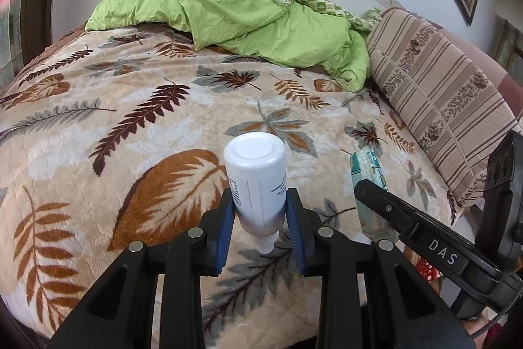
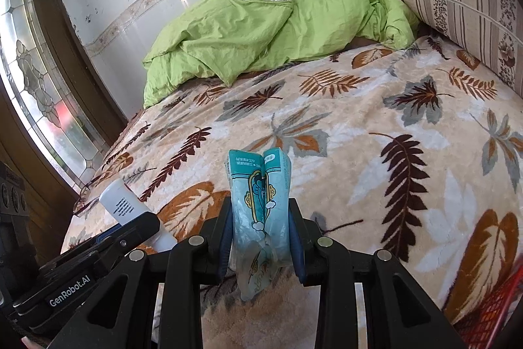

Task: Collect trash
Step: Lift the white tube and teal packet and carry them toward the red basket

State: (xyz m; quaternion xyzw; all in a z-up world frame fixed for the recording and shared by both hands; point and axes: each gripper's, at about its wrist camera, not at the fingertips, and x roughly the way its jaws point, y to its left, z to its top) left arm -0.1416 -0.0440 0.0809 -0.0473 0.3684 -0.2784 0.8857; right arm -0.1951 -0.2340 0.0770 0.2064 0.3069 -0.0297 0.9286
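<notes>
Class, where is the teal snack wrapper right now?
The teal snack wrapper is clamped in the right gripper, above the leaf-print blanket, right of the white bottle.

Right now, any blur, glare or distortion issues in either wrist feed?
Left wrist: sharp, heavy fisheye bowing the bed; white bottle in the left claw evenly lit. Right wrist: teal wrapper crisp in the right claw; stained-glass window bright, red basket smeared.

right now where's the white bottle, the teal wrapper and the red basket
white bottle (image 1: pixel 258 182): left wrist view, its labelled side
teal wrapper (image 2: pixel 260 201): right wrist view, its printed front
red basket (image 2: pixel 493 319): right wrist view, its mesh wall
</notes>
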